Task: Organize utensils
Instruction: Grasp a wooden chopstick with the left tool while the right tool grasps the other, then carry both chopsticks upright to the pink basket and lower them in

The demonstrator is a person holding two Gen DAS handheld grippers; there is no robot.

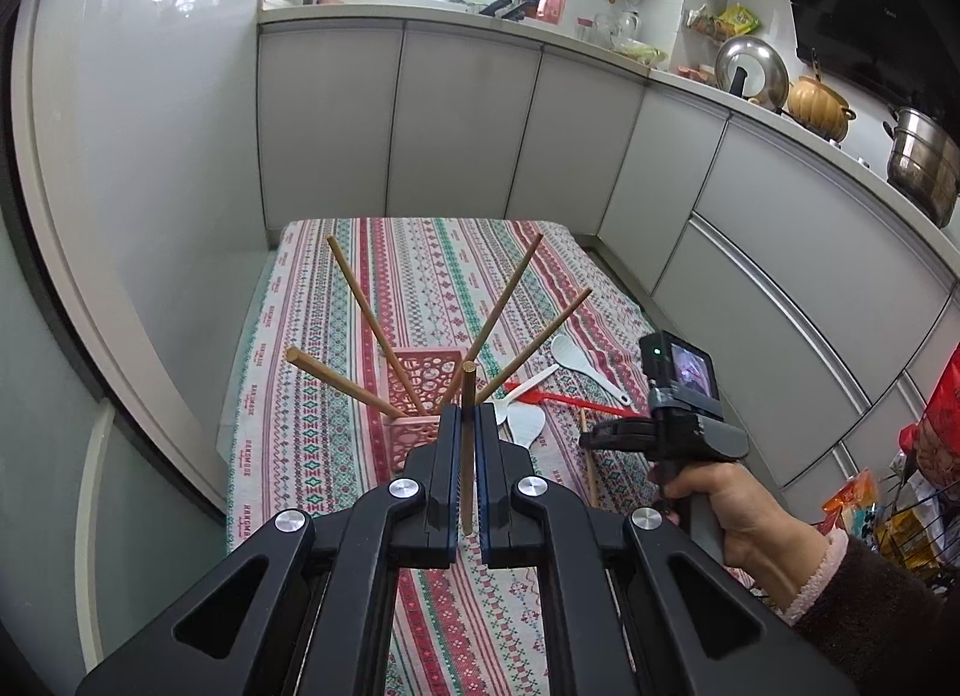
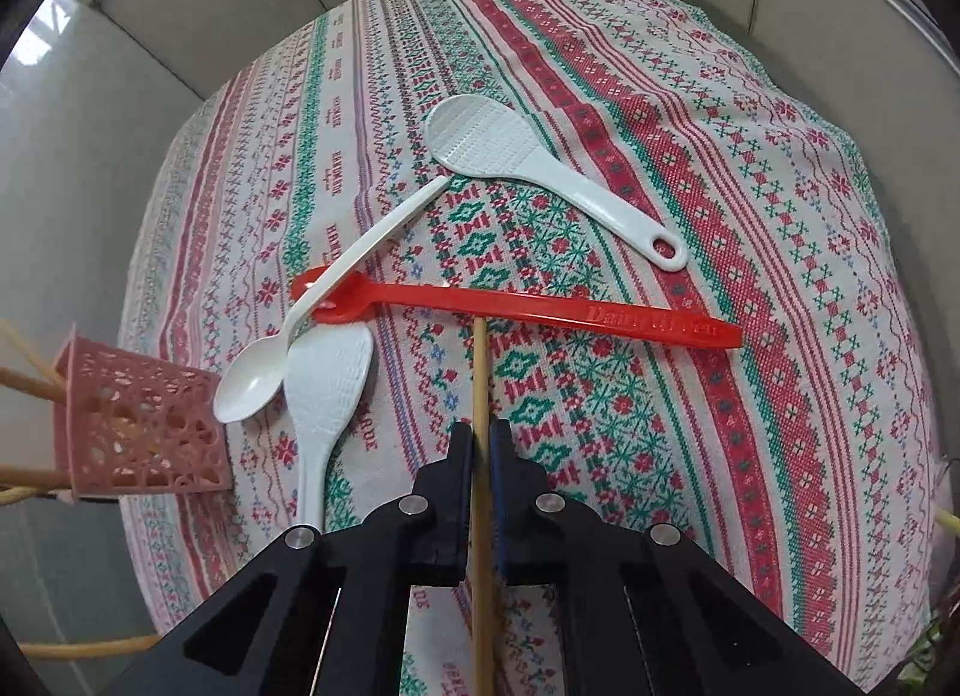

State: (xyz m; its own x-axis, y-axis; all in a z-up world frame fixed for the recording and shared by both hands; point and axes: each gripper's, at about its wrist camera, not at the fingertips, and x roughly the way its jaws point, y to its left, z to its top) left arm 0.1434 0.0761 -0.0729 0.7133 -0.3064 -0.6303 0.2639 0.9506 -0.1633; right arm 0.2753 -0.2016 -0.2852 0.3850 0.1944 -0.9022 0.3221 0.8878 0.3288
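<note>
My left gripper (image 1: 468,414) is shut on a brown wooden chopstick (image 1: 468,390), held upright just in front of the pink openwork basket (image 1: 420,381). Several more chopsticks fan out of that basket. In the right wrist view my right gripper (image 2: 480,432) is shut on a thin pale chopstick (image 2: 479,372) that lies low over the cloth. Its far tip reaches the red long-handled spoon (image 2: 540,312). A white spoon (image 2: 252,384) and a white rice paddle (image 2: 327,378) lie left of it. A second paddle (image 2: 498,141) lies beyond. The basket (image 2: 144,426) stands at the left.
The table wears a striped red-and-green patterned cloth (image 1: 336,336). Grey cabinet doors (image 1: 468,126) wall it in at the back and right, under a counter with pots (image 1: 924,168). A person's hand (image 1: 744,510) holds the right gripper (image 1: 591,438). Bags (image 1: 924,456) stand at the far right.
</note>
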